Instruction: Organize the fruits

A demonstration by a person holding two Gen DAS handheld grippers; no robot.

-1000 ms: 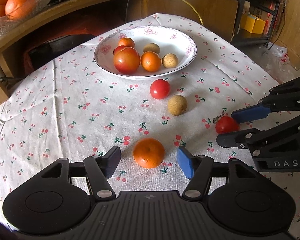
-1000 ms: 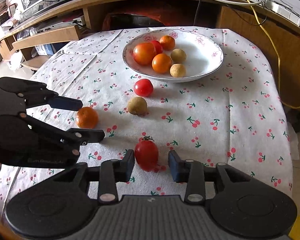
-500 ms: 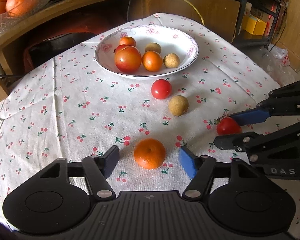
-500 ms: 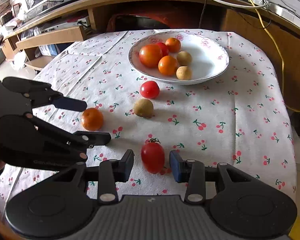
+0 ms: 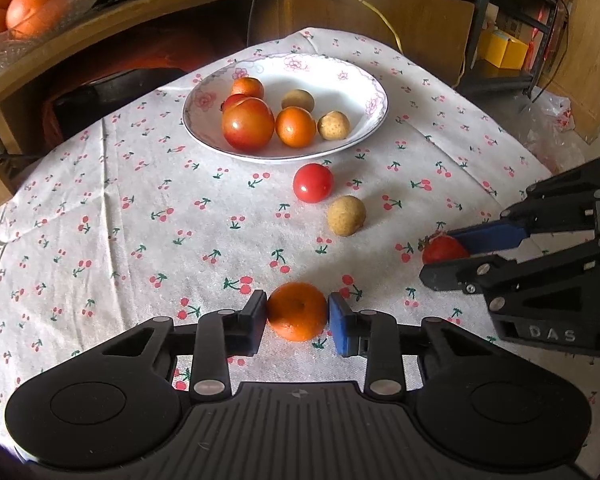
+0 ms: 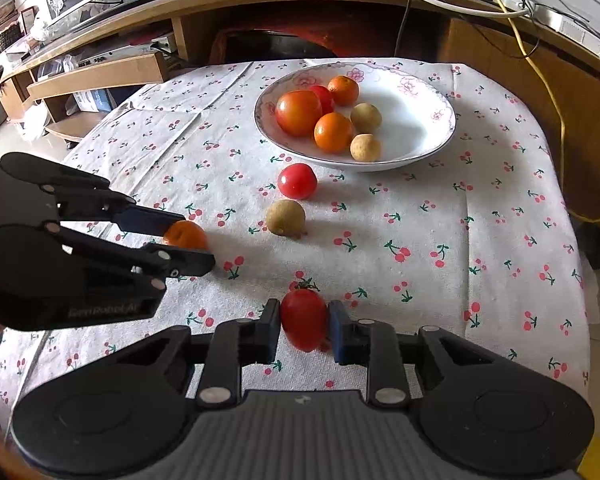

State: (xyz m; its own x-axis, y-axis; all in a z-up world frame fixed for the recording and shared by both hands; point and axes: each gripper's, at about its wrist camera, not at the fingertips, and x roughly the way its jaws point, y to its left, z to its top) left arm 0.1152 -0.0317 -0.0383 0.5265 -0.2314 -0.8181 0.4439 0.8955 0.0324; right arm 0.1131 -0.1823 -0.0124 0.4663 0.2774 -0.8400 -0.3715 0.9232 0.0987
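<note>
Left gripper (image 5: 297,317) jaws, apart a second ago, now clamp the mandarin (image 5: 297,311), right gripper (image 6: 304,326) jaws the tomato (image 6: 304,324); both ready for the bowl (image 6: 432,142) at 12 o'clock.

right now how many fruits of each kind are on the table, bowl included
round orange tangerines: 3 (one in the left gripper)
red tomatoes: 4 (one in the right gripper)
small tan-brown round fruits: 3
total: 10; 6 lie in the white floral bowl
</note>
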